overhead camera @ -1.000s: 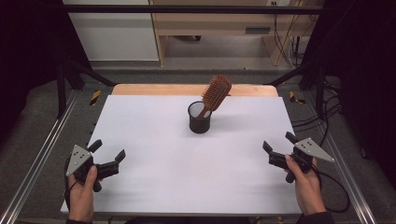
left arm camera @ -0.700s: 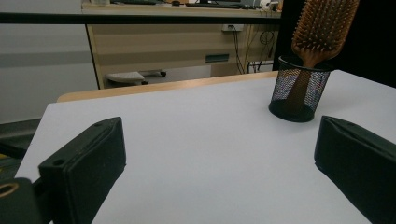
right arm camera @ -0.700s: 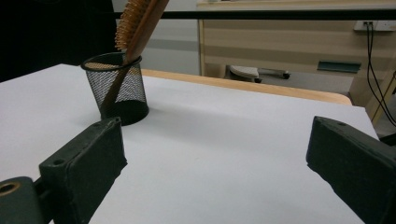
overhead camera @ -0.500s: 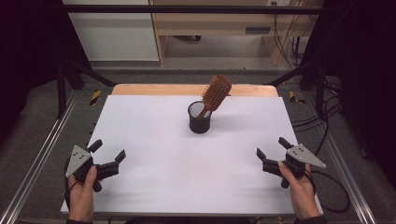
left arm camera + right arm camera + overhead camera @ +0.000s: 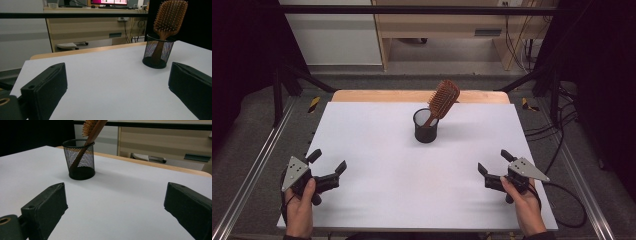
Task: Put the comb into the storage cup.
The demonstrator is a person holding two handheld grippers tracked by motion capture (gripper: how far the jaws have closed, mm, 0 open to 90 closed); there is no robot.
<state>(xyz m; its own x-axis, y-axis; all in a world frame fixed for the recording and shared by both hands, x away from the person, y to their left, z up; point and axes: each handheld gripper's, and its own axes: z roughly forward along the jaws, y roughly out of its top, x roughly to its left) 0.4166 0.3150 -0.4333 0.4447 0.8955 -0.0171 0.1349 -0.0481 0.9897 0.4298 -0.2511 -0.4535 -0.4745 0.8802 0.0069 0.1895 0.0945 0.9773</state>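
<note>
A wooden paddle hairbrush (image 5: pixel 443 101) (image 5: pixel 170 17) (image 5: pixel 92 128) stands handle-down in a black mesh cup (image 5: pixel 426 126) (image 5: pixel 158 51) (image 5: pixel 81 159) at the back middle of the white table (image 5: pixel 402 165), leaning to the right. My left gripper (image 5: pixel 328 162) (image 5: pixel 117 87) rests near the front left corner, open, nothing between its jaws. Near the front right, my right gripper (image 5: pixel 493 161) (image 5: pixel 116 207) is also open and holds nothing. Both point toward the cup from well short of it.
A bare wooden strip (image 5: pixel 362 96) runs along the table's far edge. Metal rails (image 5: pixel 257 165) flank both sides. Behind stand a wooden desk (image 5: pixel 452 22) and a white cabinet (image 5: pixel 332 35). Cables (image 5: pixel 562 195) trail off the right edge.
My right gripper has slid back toward the front edge and slightly inward. The left gripper, cup and brush have stayed put.
</note>
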